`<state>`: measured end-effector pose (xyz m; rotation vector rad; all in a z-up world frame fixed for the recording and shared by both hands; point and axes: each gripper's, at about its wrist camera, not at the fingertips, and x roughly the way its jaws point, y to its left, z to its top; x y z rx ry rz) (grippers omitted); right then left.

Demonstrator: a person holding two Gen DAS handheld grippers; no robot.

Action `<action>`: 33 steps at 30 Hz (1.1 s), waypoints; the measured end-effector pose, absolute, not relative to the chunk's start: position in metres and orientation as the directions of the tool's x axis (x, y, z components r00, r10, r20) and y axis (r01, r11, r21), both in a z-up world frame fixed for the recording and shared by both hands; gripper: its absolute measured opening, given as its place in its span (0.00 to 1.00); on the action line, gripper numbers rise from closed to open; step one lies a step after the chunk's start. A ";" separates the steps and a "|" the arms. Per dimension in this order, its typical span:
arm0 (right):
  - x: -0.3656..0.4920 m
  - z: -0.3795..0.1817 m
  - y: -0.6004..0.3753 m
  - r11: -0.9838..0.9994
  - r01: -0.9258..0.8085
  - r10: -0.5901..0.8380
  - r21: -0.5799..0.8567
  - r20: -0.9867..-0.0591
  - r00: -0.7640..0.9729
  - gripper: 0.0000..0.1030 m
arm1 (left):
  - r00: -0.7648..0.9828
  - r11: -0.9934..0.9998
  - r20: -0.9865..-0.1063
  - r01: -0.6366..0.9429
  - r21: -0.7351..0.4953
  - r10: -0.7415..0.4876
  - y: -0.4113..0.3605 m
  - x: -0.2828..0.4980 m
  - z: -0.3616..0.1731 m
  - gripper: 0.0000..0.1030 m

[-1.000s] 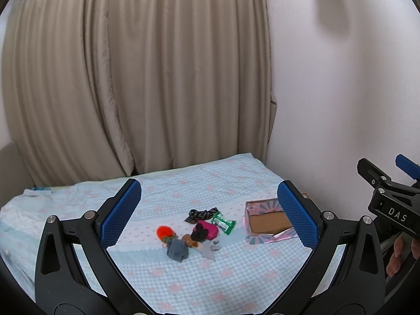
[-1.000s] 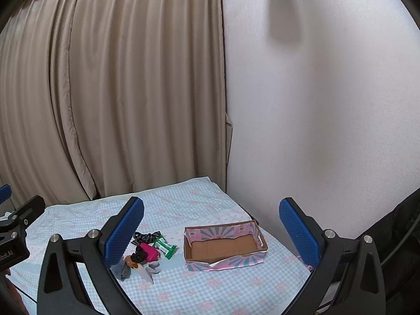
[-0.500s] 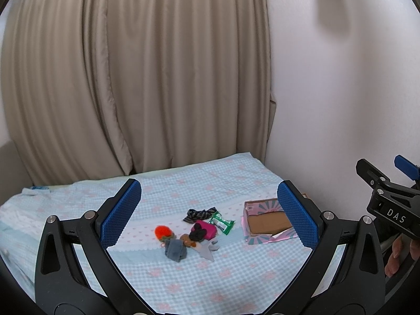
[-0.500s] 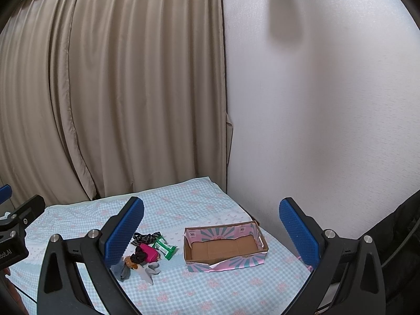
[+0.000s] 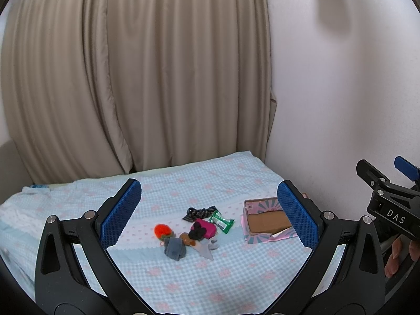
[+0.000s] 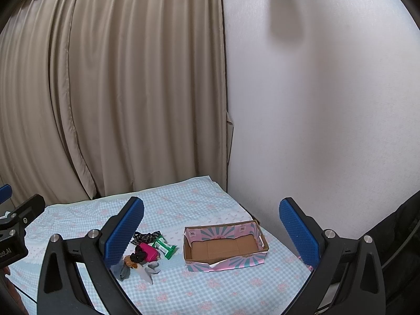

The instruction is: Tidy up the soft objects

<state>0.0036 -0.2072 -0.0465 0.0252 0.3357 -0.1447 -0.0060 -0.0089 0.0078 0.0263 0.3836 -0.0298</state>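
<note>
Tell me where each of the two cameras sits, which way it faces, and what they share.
Left wrist: on the left gripper, facing the bed and curtain; the right gripper and a hand show at right.
Right wrist: on the right gripper, facing the wall corner; the left gripper is at left.
Shared: the soft pile and cardboard box.

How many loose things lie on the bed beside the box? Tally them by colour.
Orange: 1, a fuzzy ball
Grey: 2, a sock and a cloth scrap
Brown: 1, a small toy
Black: 1, a scrunchie
Pink: 1, a pouch
Green: 1, a packet
Dark patterned: 1, a cloth
Total: 8
</note>
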 end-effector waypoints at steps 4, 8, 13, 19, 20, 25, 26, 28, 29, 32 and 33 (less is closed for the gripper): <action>0.003 -0.046 -0.207 0.990 0.144 -0.135 0.001 -0.330 0.934 1.00 | 0.925 1.000 -0.379 0.022 0.020 -0.013 -0.010 -0.007 0.009 1.00; 0.004 -0.043 -0.207 0.992 0.125 -0.118 -0.002 -0.345 0.931 1.00 | 0.919 1.000 -0.394 -0.005 0.003 0.006 -0.005 -0.005 0.013 1.00; 0.006 -0.047 -0.198 0.996 0.080 -0.084 -0.028 -0.373 0.924 1.00 | 0.904 0.998 -0.422 -0.067 0.009 0.065 0.012 -0.004 -0.003 1.00; 0.021 -0.083 -0.162 1.000 0.009 -0.020 -0.026 -0.450 0.893 1.00 | 0.867 0.997 -0.494 -0.070 0.025 0.073 0.055 0.008 -0.049 1.00; 0.025 -0.090 -0.155 1.000 0.003 -0.013 -0.021 -0.462 0.887 1.00 | 0.861 0.998 -0.504 -0.066 0.025 0.069 0.063 0.012 -0.056 1.00; 0.054 -0.131 -0.113 1.000 -0.023 0.015 -0.007 -0.530 0.848 1.00 | 0.820 1.000 -0.572 -0.012 0.024 0.023 0.104 0.044 -0.103 1.00; 0.062 -0.141 -0.102 1.000 -0.024 0.020 0.000 -0.544 0.839 1.00 | 0.812 1.000 -0.584 0.004 0.023 0.011 0.111 0.052 -0.114 1.00; 0.079 -0.161 -0.091 1.000 -0.024 0.029 0.017 -0.564 0.825 1.00 | 0.793 0.999 -0.609 0.034 0.025 -0.012 0.124 0.069 -0.136 1.00; 0.088 -0.171 -0.083 0.999 -0.021 0.032 0.026 -0.574 0.818 1.00 | 0.782 0.998 -0.623 0.056 0.027 -0.027 0.131 0.081 -0.152 1.00; 0.112 -0.204 -0.067 0.999 -0.012 0.041 0.053 -0.592 0.805 1.00 | 0.757 0.994 -0.651 0.107 0.036 -0.058 0.143 0.110 -0.189 1.00; 0.119 -0.215 -0.063 0.998 -0.010 0.044 0.060 -0.596 0.801 1.00 | 0.749 0.992 -0.659 0.123 0.038 -0.067 0.145 0.121 -0.202 1.00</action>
